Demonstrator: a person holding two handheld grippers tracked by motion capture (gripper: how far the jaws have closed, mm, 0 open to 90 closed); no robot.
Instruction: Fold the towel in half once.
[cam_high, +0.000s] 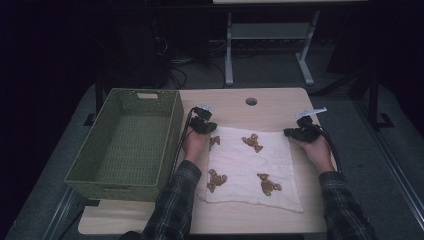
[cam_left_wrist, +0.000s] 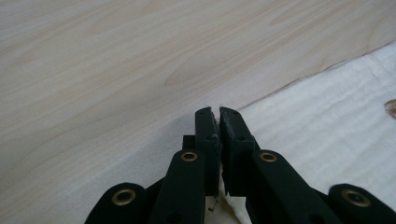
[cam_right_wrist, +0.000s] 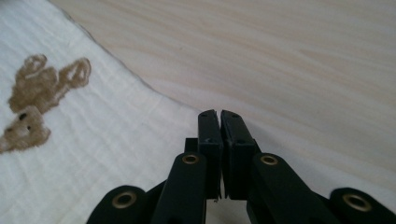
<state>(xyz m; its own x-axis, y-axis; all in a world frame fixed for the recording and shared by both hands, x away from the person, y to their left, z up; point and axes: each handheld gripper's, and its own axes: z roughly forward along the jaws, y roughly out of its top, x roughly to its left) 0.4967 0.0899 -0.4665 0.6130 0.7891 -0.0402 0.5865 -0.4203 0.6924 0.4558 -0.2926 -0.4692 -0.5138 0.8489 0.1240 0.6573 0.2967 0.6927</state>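
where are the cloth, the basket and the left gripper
cloth (cam_high: 240, 165), high view, bare white middle
basket (cam_high: 172, 131), high view, right wall
left gripper (cam_left_wrist: 218, 112), left gripper view, jaw tips shut on the cloth's corner

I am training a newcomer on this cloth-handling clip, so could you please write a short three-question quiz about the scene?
1. True or false: the left gripper and the right gripper are both shut on far corners of the white cloth.
2. What stands left of the cloth on the table? A) a green woven basket B) a metal pot C) a cardboard box
3. What brown figures are printed on the cloth?

Key: 1 true. 2 A. 3 teddy bears.
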